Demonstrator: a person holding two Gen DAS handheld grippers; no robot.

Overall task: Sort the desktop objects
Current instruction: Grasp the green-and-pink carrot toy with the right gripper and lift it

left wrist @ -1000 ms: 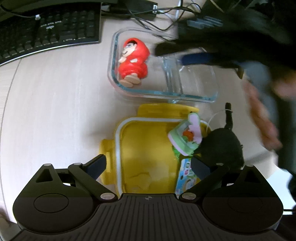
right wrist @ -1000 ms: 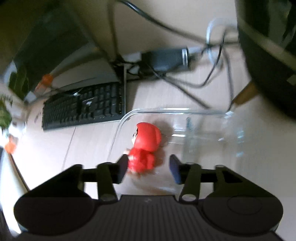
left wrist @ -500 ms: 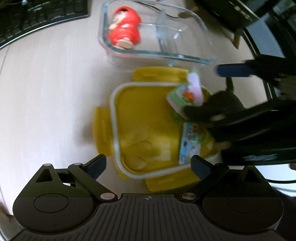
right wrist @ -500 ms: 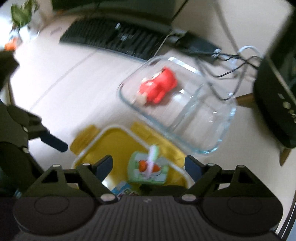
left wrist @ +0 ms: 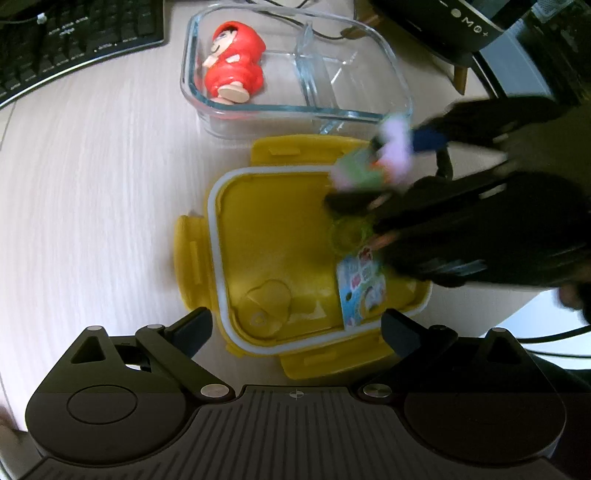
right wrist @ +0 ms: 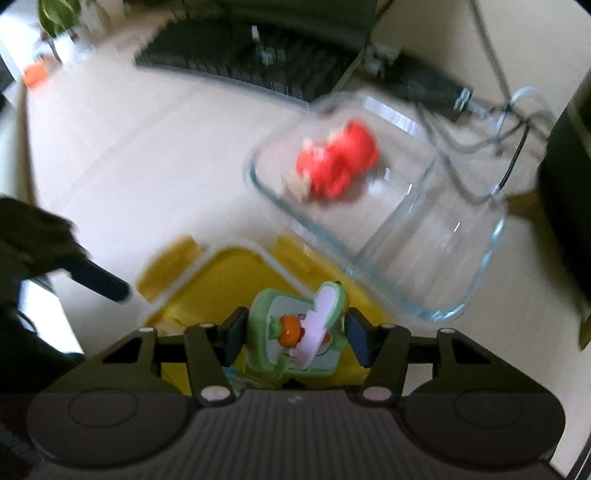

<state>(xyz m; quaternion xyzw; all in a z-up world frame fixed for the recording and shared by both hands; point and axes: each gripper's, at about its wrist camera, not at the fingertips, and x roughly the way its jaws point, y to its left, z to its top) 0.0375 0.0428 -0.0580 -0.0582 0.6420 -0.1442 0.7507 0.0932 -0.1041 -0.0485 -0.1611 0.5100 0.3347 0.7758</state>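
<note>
A green toy with a pink tongue and an orange knob (right wrist: pixel 295 328) sits between the pads of my right gripper (right wrist: pixel 295 334), whose jaws are closing and touch its sides. From the left wrist the toy (left wrist: pixel 364 170) is blurred, over the far right corner of the yellow lunch box (left wrist: pixel 214 206). A colourful card packet (left wrist: pixel 360 288) and a green ring (left wrist: pixel 347 232) lie inside that box. A red hooded figure (left wrist: pixel 234 62) lies in the left compartment of the glass container (left wrist: pixel 399 74). My left gripper (left wrist: pixel 295 328) is open above the box's near edge.
A black keyboard (left wrist: pixel 74 37) lies at the far left. A black device (left wrist: pixel 461 22) on a stand and cables (right wrist: pixel 509 122) sit behind the glass container. The desk's edge runs close on the right of the yellow box. Bare wood lies left of the box.
My right gripper swung from the glass container to the yellow box, opened wide over the green toy, then closed onto it. The left gripper drew slightly back over the box.
</note>
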